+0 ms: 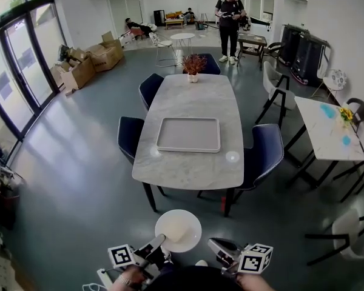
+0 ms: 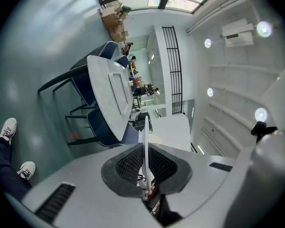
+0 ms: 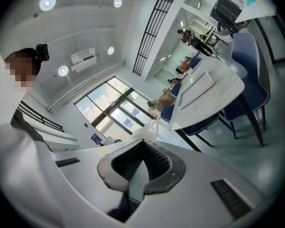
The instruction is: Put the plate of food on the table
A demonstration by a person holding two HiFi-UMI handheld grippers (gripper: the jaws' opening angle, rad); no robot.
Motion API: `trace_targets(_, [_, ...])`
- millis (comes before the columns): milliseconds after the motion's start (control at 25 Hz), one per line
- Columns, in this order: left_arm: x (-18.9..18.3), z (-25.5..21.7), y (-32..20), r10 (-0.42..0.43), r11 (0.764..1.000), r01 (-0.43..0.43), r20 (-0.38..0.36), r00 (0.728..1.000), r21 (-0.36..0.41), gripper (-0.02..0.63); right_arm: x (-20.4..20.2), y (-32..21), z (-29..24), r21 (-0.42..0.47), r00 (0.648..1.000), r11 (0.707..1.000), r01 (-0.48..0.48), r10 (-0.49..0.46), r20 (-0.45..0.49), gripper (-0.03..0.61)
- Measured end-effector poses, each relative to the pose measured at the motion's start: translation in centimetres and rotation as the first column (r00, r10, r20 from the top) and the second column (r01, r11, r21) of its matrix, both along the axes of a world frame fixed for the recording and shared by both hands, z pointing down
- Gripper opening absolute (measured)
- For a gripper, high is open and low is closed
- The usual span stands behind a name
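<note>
Although the table [image 1: 197, 99] lay well ahead, the plate [image 1: 192, 237] hung over the floor in front of me, well short of its near edge. My left gripper [image 1: 159, 242] pinched the plate's rim, which showed edge-on as a thin white line between the pads in the left gripper view. My right gripper [image 1: 213, 244] sat just beside the opposite rim with its tongs pressed together on nothing that I could make out. I judged the plate stiff, breakable and slick at its glazed rim. Held by one edge, it would lever against the pads, and the pale mound of food [image 1: 175, 227] could slide if it tipped. A second hold on the far rim looked wise. The bare marble on the near side of the tray [image 1: 188, 150] offered room.
</note>
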State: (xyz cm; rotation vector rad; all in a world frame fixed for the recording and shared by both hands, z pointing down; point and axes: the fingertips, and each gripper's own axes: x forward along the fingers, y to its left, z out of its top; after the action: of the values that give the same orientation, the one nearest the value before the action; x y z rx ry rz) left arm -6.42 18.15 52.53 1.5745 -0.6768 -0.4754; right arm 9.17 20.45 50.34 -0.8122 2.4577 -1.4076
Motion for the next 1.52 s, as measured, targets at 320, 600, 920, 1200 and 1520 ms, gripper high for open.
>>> trace_targets(320, [0.5, 0.4, 0.4, -0.037, 0.999, 0.037, -0.003, 0.999, -0.006, 0.026, 1.0, 0.1, 0.4, -0.008, 1.000, 1.000, 0.025, -0.025, 0.012, 0.011])
trace_targets(600, [-0.1, 0.2, -0.3, -0.054, 0.999, 0.054, -0.002, 0.999, -0.008, 0.026, 1.0, -0.5, 0.6, -0.033, 0.999, 0.999, 0.029, -0.028, 0.026, 0.011])
trace_targets(920, [-1.7, -0.1, -4.1, -0.010, 1.000, 0.010, 0.009, 1.000, 0.000, 0.026, -0.5, -3.5, 0.9, -0.038, 0.999, 0.999, -0.019, 0.020, 0.036, 0.011])
trace_targets(1200, [-4.5, -0.3, -8.2, 0.048, 0.999, -0.047, 0.028, 0.998, -0.020, 0.026, -3.8, -7.0, 0.7, -0.024, 0.997, 0.998, -0.063, 0.064, 0.045, 0.011])
trace_targets(1520, [-7.6, 0.8, -12.6, 0.062, 0.998, -0.062, 0.017, 0.998, -0.031, 0.026, -5.8, -10.0, 1.4, -0.036, 0.993, 0.992, -0.121, 0.122, 0.011, 0.011])
